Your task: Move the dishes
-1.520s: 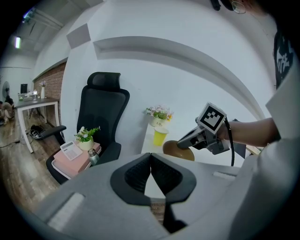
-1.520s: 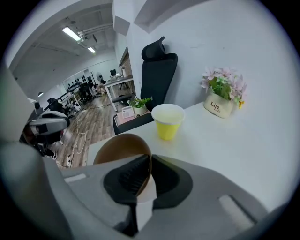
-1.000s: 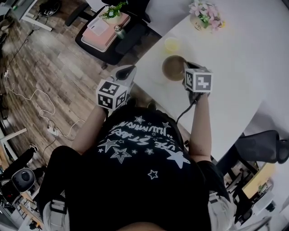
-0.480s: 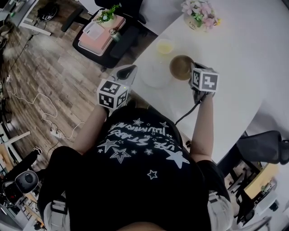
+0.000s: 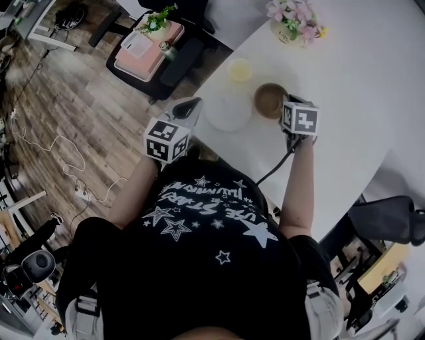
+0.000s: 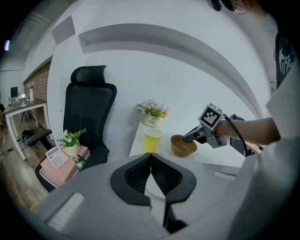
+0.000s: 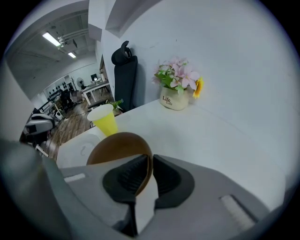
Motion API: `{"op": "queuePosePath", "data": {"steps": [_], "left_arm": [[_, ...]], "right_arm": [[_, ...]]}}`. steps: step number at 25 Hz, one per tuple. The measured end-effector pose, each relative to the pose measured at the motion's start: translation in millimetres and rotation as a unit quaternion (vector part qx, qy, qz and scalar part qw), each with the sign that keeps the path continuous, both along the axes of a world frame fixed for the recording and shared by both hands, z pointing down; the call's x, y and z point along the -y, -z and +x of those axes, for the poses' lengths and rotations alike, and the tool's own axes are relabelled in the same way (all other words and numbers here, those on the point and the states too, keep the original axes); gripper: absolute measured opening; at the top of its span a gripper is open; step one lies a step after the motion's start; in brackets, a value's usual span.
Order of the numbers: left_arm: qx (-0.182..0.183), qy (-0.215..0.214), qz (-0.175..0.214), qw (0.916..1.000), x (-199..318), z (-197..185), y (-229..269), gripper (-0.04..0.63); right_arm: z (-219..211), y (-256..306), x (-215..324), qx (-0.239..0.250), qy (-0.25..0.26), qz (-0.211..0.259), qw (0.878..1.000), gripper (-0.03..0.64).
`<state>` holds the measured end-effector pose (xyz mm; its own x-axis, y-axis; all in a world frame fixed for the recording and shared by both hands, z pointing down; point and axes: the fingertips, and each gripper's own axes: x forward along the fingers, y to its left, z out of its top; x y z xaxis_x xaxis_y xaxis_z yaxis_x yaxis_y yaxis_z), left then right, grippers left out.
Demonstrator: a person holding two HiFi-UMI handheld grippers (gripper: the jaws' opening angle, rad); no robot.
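A brown bowl (image 5: 267,99) rests on the white table (image 5: 358,99), just right of a white plate (image 5: 228,110) and below a yellow cup (image 5: 240,68). My right gripper (image 5: 284,105) reaches the bowl's right rim. In the right gripper view the bowl (image 7: 115,147) has its rim between the jaws of that gripper (image 7: 151,163); they have just been opening, and a thin gap shows beside the rim. My left gripper (image 5: 188,105) hovers off the table's left edge, shut and holding nothing. From the left gripper (image 6: 150,159) view, the cup (image 6: 152,139) and bowl (image 6: 183,146) stand ahead.
A flower pot (image 5: 294,20) stands at the table's far side. Beyond the table's left edge are a black office chair (image 6: 89,108) and a pink box (image 5: 141,52) with a small plant on it. Cables (image 5: 66,159) trail over the wooden floor.
My right gripper has carried the bowl to the right, from over the plate down onto the table beside it. The left gripper has shifted only slightly.
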<state>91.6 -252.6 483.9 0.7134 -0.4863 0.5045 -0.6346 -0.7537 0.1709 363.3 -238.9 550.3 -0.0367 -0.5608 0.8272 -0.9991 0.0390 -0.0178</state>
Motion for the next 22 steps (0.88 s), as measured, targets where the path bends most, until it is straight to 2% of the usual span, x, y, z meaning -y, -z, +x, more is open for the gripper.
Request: {"op": "queuePosePath", "data": {"steps": [5,7,10,18,22], "left_arm": [[-0.001,-0.007,-0.001,1.0000,1,-3,-1,0.011],[-0.004,-0.012,0.001,0.9999,1,-4,0,0.011],[-0.010,-0.020,0.003,0.9997,1,-11,4,0.011],[-0.038,-0.062,0.012,0.9973,6,-24,16,0.011],[-0.042,-0.102,-0.002,0.9939,-2,-28,12,0.011]], "right_arm": [[3,-2,-2,-0.015,-0.005,-0.004,1.000,0.069],[4,-1,-3,-0.023,-0.005,-0.006,1.000,0.112],[-1,4,-7,-0.038,-0.005,-0.003,0.999,0.124],[-11,42,-27,-0.093,-0.051,0.029,0.994,0.126],[-33,51,-50,-0.096,-0.083,0.055,0.990,0.126]]}}
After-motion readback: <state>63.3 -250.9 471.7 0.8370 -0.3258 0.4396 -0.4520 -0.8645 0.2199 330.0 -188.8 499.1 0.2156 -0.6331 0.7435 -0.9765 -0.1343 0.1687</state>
